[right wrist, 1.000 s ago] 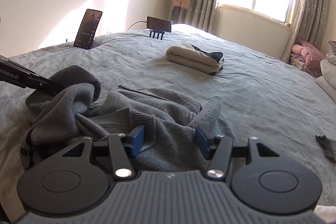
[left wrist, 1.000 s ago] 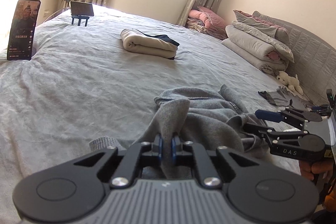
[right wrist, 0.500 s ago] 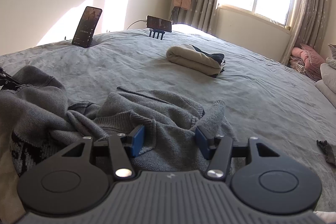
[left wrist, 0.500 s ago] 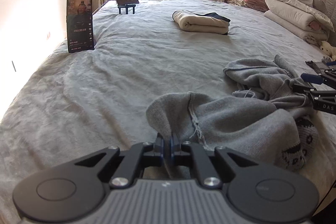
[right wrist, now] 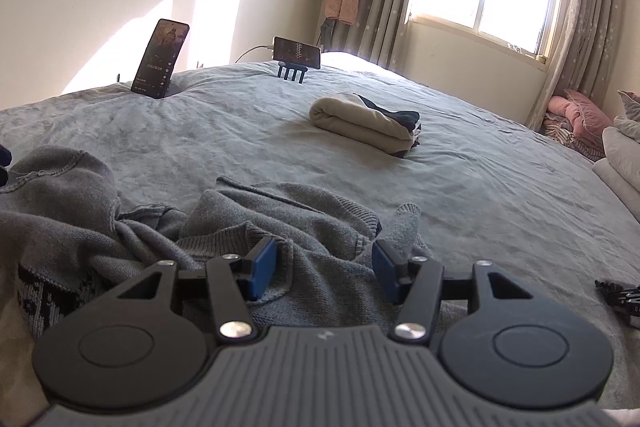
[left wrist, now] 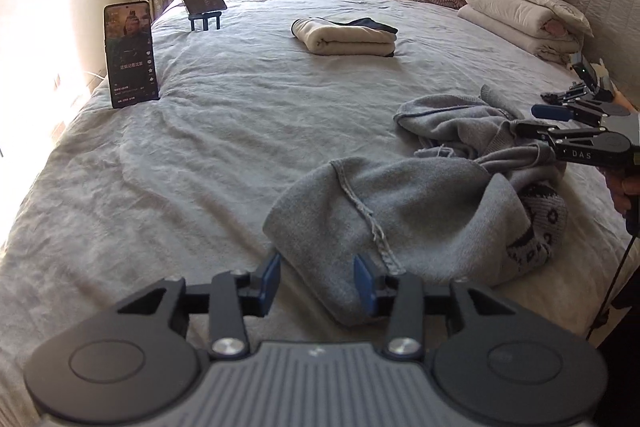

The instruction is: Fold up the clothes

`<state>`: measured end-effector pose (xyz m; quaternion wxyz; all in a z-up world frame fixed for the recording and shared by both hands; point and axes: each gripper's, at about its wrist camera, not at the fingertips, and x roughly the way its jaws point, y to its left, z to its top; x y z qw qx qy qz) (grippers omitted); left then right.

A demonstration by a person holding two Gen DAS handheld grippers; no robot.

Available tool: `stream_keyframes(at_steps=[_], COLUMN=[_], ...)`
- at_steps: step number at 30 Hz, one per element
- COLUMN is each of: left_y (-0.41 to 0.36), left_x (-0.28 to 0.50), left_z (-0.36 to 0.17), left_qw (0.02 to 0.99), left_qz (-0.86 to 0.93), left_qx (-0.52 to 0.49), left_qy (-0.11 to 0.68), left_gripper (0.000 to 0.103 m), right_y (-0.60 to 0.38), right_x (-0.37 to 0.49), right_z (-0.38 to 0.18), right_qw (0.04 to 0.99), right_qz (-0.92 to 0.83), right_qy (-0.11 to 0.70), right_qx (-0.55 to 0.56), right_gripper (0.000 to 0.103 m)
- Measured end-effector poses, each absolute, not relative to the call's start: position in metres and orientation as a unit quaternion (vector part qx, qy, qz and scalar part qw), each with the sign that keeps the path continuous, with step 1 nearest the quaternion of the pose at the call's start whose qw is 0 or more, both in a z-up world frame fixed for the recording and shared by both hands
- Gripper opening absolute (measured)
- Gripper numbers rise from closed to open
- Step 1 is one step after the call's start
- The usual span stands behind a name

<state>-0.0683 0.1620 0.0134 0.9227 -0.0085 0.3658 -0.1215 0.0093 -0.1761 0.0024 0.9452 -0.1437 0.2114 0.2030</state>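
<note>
A crumpled grey knit sweater [left wrist: 420,211] lies on the grey bed [left wrist: 224,147], with a dark patterned band at its right end. My left gripper [left wrist: 318,277] is open, its jaws on either side of the sweater's near left fold. My right gripper [right wrist: 324,267] is open and low over another part of the sweater [right wrist: 280,219]. It also shows at the right of the left wrist view [left wrist: 560,129], over the sweater's far end.
A folded cream and dark garment [left wrist: 346,37] lies mid-bed. A lit phone [left wrist: 130,55] and a second phone on a small stand [left wrist: 203,5] stand at the left edge. Stacked quilts and pillows [left wrist: 520,7] sit at the headboard. A dark small item [right wrist: 616,295] lies at right.
My left gripper pulled a fold of the sweater to the left, laid it down, then opened and let go. My right gripper stayed open in place.
</note>
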Motion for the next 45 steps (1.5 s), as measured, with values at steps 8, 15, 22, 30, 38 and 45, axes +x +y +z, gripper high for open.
stream_keyframes(at_steps=[8,15,22,30,38,45], left_y=[0.156,0.146,0.134,0.138,0.149,0.141], left_x=[-0.029,0.007,0.018,-0.013,-0.044,-0.06], left_z=[0.008,0.003,-0.02,-0.003,0.017,0.0], left_qw=[0.929,0.924,0.903,0.929,0.931,0.894], left_qz=[-0.111,-0.116,-0.112,-0.092,-0.131,-0.209], left_qx=[-0.05,-0.078,-0.081,-0.103,-0.13,-0.093], left_qy=[0.35,0.357,0.406,0.342,0.316,0.385], left_gripper=[0.056,0.055,0.022,0.005,0.005,0.005], right_y=[-0.187,-0.193,-0.19,-0.201,-0.243,-0.263], right_x=[0.012,0.016,0.025,0.007,-0.021,-0.026], right_z=[0.003,0.002,-0.012,0.004,0.02,0.008], right_qw=[0.943,0.939,0.93,0.951,0.969,0.958], right_qz=[0.212,0.225,0.232,0.196,0.126,0.105], right_qy=[0.215,0.22,0.248,0.212,0.207,0.266], right_qx=[-0.139,-0.14,-0.138,-0.107,-0.045,-0.034], right_gripper=[0.057,0.057,0.036,0.009,0.008,0.008])
